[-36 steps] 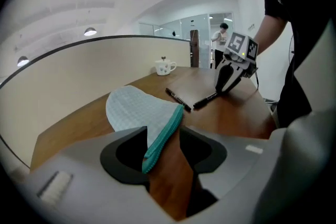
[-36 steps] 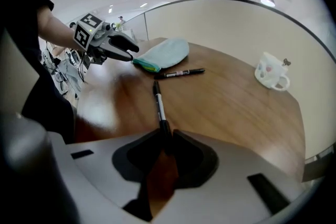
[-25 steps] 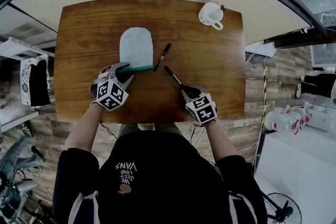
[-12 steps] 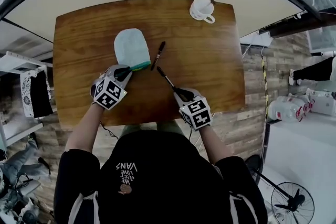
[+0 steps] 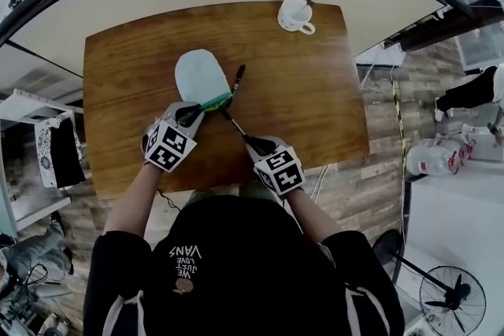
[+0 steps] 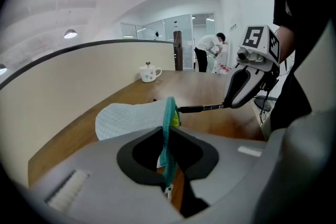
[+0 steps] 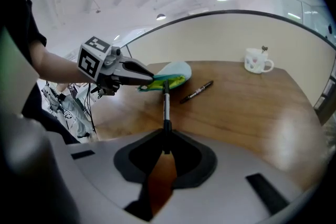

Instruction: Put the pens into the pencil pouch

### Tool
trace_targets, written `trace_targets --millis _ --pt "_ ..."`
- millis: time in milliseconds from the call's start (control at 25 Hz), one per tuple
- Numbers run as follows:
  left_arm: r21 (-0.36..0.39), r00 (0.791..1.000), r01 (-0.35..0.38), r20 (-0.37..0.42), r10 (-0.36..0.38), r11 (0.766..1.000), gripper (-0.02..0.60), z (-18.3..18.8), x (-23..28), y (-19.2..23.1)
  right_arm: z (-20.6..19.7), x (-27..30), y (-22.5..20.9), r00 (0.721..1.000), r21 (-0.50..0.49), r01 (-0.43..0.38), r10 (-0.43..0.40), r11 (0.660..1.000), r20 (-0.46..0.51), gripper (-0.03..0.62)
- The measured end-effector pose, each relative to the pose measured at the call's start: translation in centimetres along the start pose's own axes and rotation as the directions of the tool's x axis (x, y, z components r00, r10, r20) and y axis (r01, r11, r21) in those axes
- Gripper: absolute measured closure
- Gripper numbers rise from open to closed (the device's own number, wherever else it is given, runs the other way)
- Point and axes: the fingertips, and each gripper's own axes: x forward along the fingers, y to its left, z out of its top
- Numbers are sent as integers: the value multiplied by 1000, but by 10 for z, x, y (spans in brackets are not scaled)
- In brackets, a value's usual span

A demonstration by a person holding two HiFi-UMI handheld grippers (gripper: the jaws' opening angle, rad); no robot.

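A second ago the left gripper (image 5: pixel 193 112) had its jaws spread at the near end of the pouch (image 5: pixel 198 75), which lay flat on the bench (image 5: pixel 315 90). Now those jaws are closed on the pouch's teal zip edge (image 5: pixel 216 101), pinching the fabric between them. That end is raised off the wood, so the yellow-green lining shows at the mouth.

The right gripper (image 5: pixel 253 143) has moved leftwards across the bench. Its jaws grip a pen (image 5: pixel 236 128) by one end, just as before. The pen's far tip, which was clear of the pouch a second ago, now sits right at the open mouth, by the zip edge. I cannot tell whether the tip has gone inside.

The other pen (image 5: pixel 238 78) lies loose on the wood just right of the pouch, in the same place as before. The white mug (image 5: pixel 294 14) has stayed at the far right corner of the bench.

Counted: two pens, one held and one lying loose; one pouch; one mug; two grippers, each carrying one marker cube.
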Motion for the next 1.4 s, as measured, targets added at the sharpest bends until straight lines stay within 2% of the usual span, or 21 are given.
trace_targets --millis 120,240,440,720,880,1000,1120,1280,1400 --pt "-15 1000 -6 17 6 1000 536 7 -4 -6 2 4 4 1000 44 -12 13 999 -24 531" --pt "-16 1000 -11 28 12 1000 536 13 -6 -13 5 7 7 999 42 -6 8 999 -50 531" --pt "-22 999 12 37 -12 1000 537 13 -7 -27 25 16 17 999 54 -12 14 998 -29 531" --pt "-63 996 25 82 -19 998 537 19 -12 -38 53 23 23 999 100 -31 27 995 40 531" --pt "-101 991 44 134 -31 994 537 29 -21 -40 71 25 24 992 154 -68 51 986 112 531" --pt "-144 985 55 167 -31 988 537 33 -28 -39 90 26 26 983 159 -89 61 983 175 534" --pt "-242 978 51 209 1 969 538 33 -35 -31 105 27 30 969 187 -132 87 973 231 534" --pt "-393 961 54 269 59 918 538 39 -44 -12 121 20 32 932 243 -220 130 945 338 534" --pt "-451 952 43 290 101 892 538 41 -50 1 122 12 19 919 266 -212 98 940 383 534"
